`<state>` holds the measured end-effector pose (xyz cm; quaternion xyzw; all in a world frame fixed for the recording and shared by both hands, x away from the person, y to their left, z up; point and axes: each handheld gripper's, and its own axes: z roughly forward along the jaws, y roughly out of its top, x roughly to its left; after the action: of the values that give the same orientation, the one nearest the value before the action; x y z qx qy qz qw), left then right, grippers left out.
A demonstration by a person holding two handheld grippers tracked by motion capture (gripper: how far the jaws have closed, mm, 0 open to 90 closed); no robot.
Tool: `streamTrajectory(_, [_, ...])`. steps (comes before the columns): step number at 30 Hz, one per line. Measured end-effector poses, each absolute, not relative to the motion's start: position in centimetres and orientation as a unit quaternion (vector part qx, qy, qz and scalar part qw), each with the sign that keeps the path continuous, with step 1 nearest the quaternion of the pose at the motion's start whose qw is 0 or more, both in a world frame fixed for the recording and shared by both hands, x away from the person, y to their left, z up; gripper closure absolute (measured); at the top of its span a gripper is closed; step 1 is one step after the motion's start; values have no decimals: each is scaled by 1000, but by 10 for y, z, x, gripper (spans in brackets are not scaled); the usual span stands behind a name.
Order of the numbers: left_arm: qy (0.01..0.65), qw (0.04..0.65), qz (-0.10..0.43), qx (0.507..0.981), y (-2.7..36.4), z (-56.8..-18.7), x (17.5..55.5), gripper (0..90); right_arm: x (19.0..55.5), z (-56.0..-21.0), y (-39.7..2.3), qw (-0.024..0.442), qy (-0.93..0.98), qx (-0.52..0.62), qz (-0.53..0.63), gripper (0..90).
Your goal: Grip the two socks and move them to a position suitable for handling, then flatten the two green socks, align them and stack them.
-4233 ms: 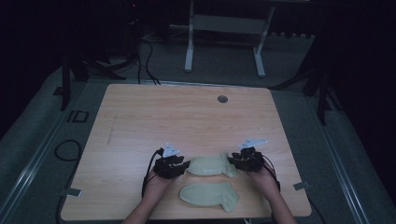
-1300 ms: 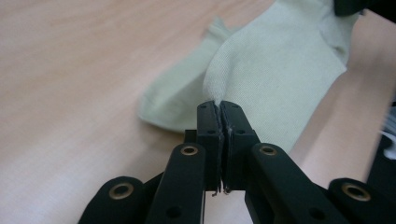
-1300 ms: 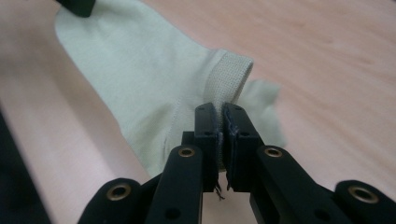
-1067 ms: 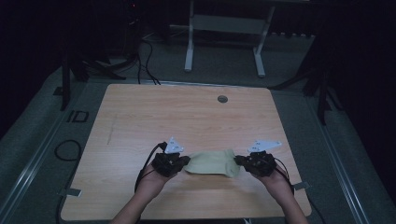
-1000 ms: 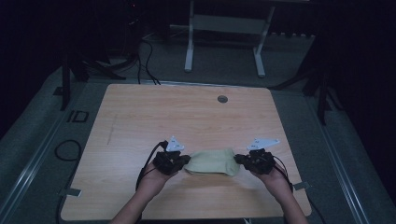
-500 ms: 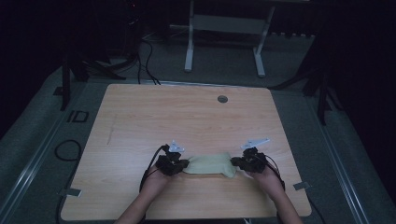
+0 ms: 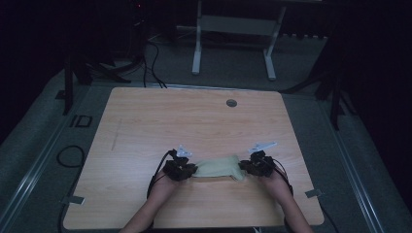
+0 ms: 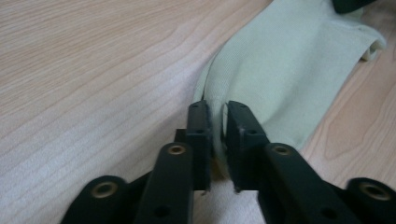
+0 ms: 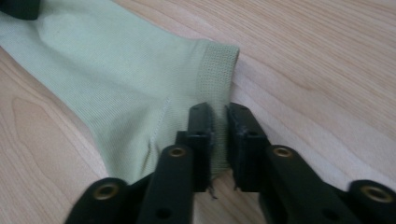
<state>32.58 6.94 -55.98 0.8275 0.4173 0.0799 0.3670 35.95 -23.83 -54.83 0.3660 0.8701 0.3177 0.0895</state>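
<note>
A pale green sock point(image 7: 217, 168) lies flat on the wooden table point(image 7: 194, 121) near its front edge; whether a second sock lies under it I cannot tell. My left gripper point(image 7: 192, 171) is at its left end and my right gripper point(image 7: 243, 167) at its right end. In the left gripper view the jaws point(image 8: 218, 112) have just been opening: a narrow gap shows, with the sock's point(image 8: 289, 70) folded edge loose between them. In the right gripper view the jaws point(image 9: 218, 112) have likewise just been opening, with the sock's point(image 9: 116, 70) cuff edge slack in the gap.
A small round grommet point(image 7: 231, 103) sits in the table's far middle. The table's front edge runs just below the person's forearms. A metal stand point(image 7: 233, 29) and cables are on the floor beyond the table.
Both hands came down and slightly inward, laying the stretched sock on the table. Four seconds ago two socks lay apart; now one pale shape shows.
</note>
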Motion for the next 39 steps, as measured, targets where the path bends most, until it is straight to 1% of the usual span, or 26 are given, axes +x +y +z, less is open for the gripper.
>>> streamTrajectory(1, [416,371,79,827,69,-559,326,740,361,-547,-236,91,874,361,313,714])
streamTrajectory(4, [412,377,83,825,68,-556,326,602,361,-544,-235,93,875,356,314,634])
streamTrajectory(7, [410,389,90,820,67,-551,324,439,359,-538,-236,98,875,351,318,547])
streamTrajectory(8, [410,389,90,820,67,-551,324,402,359,-538,-236,98,875,351,318,547])
streamTrajectory(9, [409,394,94,817,68,-547,323,402,359,-535,-236,102,874,351,320,518])
streamTrajectory(10, [411,402,95,813,69,-544,322,329,358,-530,-237,106,871,354,323,473])
streamTrajectory(11, [410,406,97,811,70,-542,321,277,357,-527,-237,112,870,354,325,434])
streamTrajectory(15, [405,411,109,809,75,-535,316,158,354,-519,-238,106,868,352,335,350])
streamTrajectory(18, [399,412,121,810,79,-532,310,143,352,-517,-236,99,866,350,343,263])
streamTrajectory(20, [398,417,129,807,82,-531,306,143,350,-518,-236,88,866,344,352,160])
streamTrajectory(22, [398,418,135,805,86,-530,302,142,348,-519,-234,93,864,344,356,154])
streamTrajectory(23, [397,418,137,806,88,-529,300,143,347,-520,-234,92,863,345,359,127])
streamTrajectory(26, [400,416,143,804,94,-530,294,142,346,-523,-232,95,863,339,363,123])
streamTrajectory(35, [425,446,169,769,118,-533,282,139,346,-525,-234,107,851,348,377,130])
streamTrajectory(39, [432,444,172,766,128,-535,281,140,345,-523,-235,113,848,349,383,130])
